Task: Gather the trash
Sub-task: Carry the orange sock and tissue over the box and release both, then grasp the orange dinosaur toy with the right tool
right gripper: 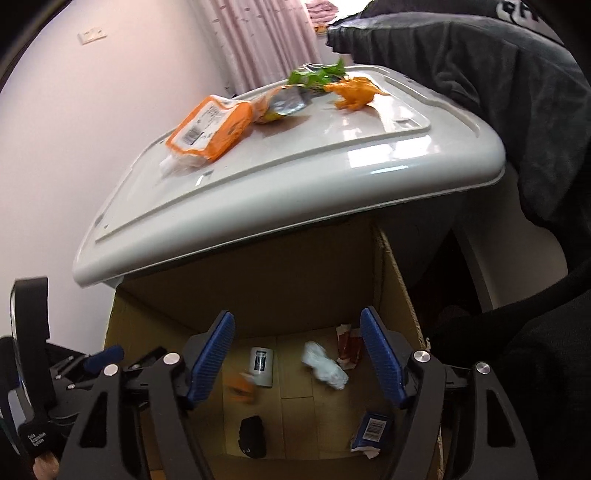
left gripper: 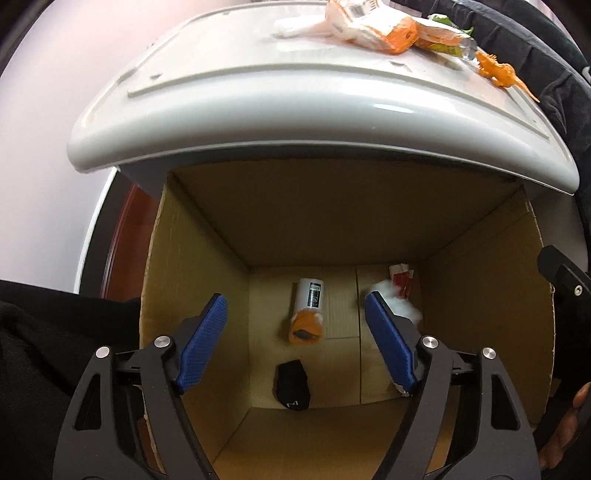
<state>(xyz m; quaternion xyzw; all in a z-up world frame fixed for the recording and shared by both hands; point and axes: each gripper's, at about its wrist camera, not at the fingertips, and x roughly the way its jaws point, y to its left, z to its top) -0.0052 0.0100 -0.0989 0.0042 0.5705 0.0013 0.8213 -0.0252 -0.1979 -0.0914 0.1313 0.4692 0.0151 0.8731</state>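
Observation:
Both grippers hang open and empty over an open cardboard box (left gripper: pixel 207 236) (right gripper: pixel 399 280). My left gripper (left gripper: pixel 295 314) is above a white and orange packet (left gripper: pixel 308 310), a black object (left gripper: pixel 291 384) and a white tissue (left gripper: pixel 400 306) on the box floor. My right gripper (right gripper: pixel 297 343) is above the same packet (right gripper: pixel 258 369), the crumpled tissue (right gripper: pixel 325 365), a red and white wrapper (right gripper: pixel 349 347), a blue carton (right gripper: pixel 371 430) and the black object (right gripper: pixel 252 435). On the white lid (left gripper: pixel 258 85) (right gripper: pixel 295 166) behind lie an orange tissue pack (right gripper: pixel 208 127) (left gripper: pixel 373 26), a foil wrapper (right gripper: pixel 288 101), and an orange toy dinosaur (right gripper: pixel 352 92) (left gripper: pixel 500 72).
The white lid overhangs the far edge of the box. A pale wall (right gripper: pixel 110 110) and pink curtain (right gripper: pixel 266 40) stand behind. Dark clothing (right gripper: pixel 498 74) lies at the right of the lid. The left gripper's body (right gripper: pixel 33 369) shows at the left of the right wrist view.

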